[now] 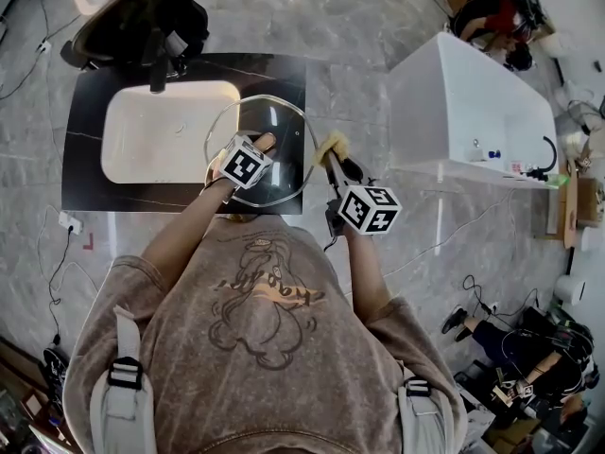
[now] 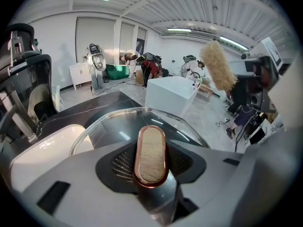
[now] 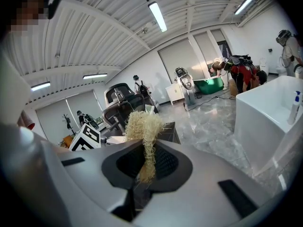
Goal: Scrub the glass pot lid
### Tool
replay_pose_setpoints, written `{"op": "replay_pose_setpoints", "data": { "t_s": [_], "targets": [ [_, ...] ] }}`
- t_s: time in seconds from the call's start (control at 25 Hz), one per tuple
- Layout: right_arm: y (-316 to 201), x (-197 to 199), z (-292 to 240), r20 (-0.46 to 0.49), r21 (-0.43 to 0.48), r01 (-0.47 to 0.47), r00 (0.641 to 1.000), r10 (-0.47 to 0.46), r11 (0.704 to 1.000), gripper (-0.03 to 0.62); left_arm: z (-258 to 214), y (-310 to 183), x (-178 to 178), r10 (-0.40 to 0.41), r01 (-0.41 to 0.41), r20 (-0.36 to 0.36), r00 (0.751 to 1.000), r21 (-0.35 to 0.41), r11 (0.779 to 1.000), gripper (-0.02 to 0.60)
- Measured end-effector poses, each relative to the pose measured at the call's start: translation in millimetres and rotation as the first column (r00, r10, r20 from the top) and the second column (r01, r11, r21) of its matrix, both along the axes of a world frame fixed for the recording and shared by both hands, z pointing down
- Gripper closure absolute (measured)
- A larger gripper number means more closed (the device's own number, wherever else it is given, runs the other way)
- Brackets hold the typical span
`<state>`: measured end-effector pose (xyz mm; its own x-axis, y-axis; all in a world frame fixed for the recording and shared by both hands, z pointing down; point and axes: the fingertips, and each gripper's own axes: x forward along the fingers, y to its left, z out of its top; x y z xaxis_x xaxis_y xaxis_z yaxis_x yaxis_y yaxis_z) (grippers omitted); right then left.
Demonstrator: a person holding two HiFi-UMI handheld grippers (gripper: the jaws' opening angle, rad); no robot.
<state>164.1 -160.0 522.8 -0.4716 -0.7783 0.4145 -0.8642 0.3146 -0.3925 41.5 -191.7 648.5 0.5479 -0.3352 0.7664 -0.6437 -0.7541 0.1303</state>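
The glass pot lid (image 1: 282, 121) is held up over the black counter, beside the sink. My left gripper (image 1: 262, 146) is shut on its knob (image 2: 151, 155), an oval wooden handle with a copper rim. In the left gripper view the glass dome (image 2: 109, 131) spreads out beyond the jaws. My right gripper (image 1: 334, 162) is shut on a pale yellow fibre scrubber (image 1: 332, 144), just right of the lid's rim and apart from the glass. The scrubber (image 3: 144, 131) sticks up between the right jaws, and it also shows as a fluffy tuft (image 2: 218, 65) in the left gripper view.
A white sink basin (image 1: 151, 130) is set in the black counter (image 1: 85, 173) under the lid's left half. A white cabinet (image 1: 473, 112) stands to the right, a black chair (image 1: 142, 17) behind the sink. Cables and gear lie on the grey floor.
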Motion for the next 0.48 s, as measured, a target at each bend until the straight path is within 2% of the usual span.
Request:
{"op": "replay_pose_setpoints", "data": {
  "t_s": [0.16,0.48],
  "targets": [
    [0,-3,2,0.001,-0.003,0.005,1.0,-0.005,1.0,0.553,0,0,0,-0.005,0.006,-0.016,1.0,0.007,1.0,0.397],
    [-2,-12,5,0.005,-0.005,0.021,1.0,-0.021,1.0,0.553,-26,-7,-3,-0.047,0.051,-0.112,0.993,0.031,0.998,0.394]
  ]
}}
